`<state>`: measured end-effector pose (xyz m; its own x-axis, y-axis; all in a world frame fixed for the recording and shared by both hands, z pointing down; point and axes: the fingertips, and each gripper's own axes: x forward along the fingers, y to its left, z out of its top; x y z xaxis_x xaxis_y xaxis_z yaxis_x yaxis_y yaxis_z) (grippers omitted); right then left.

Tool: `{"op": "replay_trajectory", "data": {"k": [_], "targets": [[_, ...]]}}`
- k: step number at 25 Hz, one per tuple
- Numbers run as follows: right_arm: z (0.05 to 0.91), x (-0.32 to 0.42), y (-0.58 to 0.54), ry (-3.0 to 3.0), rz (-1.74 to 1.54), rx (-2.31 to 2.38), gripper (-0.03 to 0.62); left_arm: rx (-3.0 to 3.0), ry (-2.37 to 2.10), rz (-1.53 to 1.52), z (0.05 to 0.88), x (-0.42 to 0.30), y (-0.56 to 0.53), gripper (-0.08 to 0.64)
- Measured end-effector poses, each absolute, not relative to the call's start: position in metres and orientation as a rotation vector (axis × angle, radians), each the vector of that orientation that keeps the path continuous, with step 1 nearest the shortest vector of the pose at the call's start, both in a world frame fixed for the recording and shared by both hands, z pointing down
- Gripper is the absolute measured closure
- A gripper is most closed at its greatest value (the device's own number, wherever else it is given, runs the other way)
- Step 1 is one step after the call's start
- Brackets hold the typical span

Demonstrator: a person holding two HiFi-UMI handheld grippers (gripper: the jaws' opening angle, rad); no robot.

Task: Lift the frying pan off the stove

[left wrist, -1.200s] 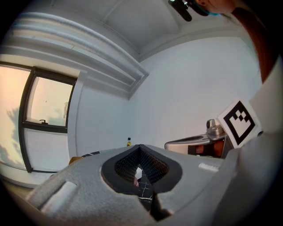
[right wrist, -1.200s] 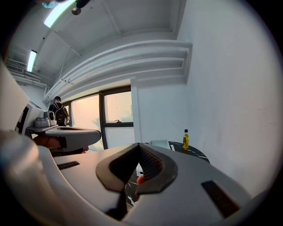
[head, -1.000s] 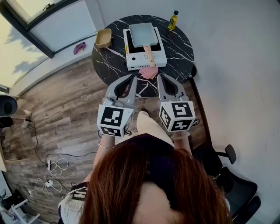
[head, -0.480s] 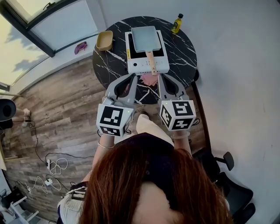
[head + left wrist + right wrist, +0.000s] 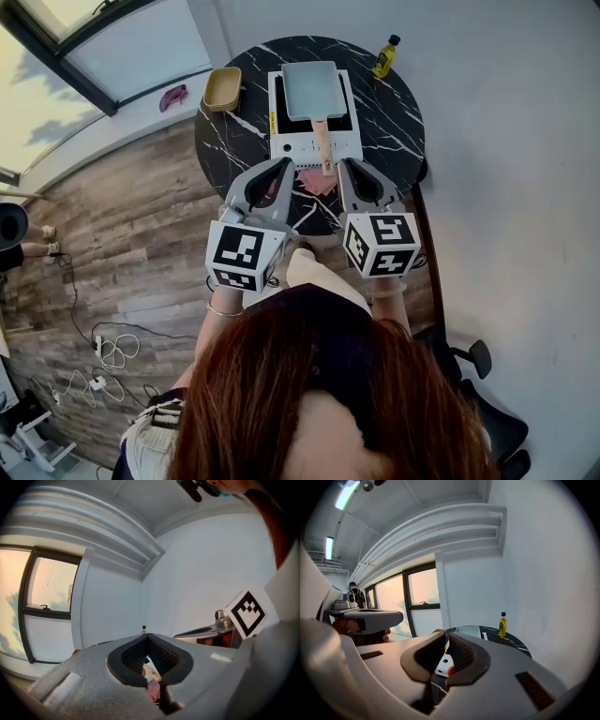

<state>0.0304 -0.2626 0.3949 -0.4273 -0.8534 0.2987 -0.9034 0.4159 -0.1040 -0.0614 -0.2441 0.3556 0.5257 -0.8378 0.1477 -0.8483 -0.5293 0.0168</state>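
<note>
A rectangular grey frying pan (image 5: pixel 309 90) with a wooden handle (image 5: pixel 322 142) sits on a white portable stove (image 5: pixel 286 145) on the round black marble table (image 5: pixel 384 122). The handle points toward me. My left gripper (image 5: pixel 286 166) hangs over the table's near edge, left of the handle; its tips (image 5: pixel 147 637) meet with nothing held. My right gripper (image 5: pixel 341 166) hangs just right of the handle's end. Its jaws have just been opening, and a narrow slit shows at the tips (image 5: pixel 446 641) with nothing in it. The right gripper view shows the pan (image 5: pixel 468 630) ahead.
A pink cloth (image 5: pixel 316 180) lies on the table between the grippers and the stove. A tan bowl (image 5: pixel 223 87) stands at the table's left, an oil bottle (image 5: pixel 385 57) at its far right. A black chair (image 5: pixel 469 361) is behind me on the right. Cables (image 5: pixel 112 352) lie on the wooden floor.
Both grippers have moved forward together toward the table. Their tips now reach over its near edge, beside the pink cloth and closer to the pan handle.
</note>
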Motion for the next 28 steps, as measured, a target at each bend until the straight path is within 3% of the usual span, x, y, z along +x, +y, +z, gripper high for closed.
{"op": "replay_trajectory", "data": {"k": [28], "targets": [[0.469,0.030,-0.351,-2.419,0.636,1.331,0.469,2.524,-1.516,0.243,0.397,-0.055,-0.318,0.548]]}}
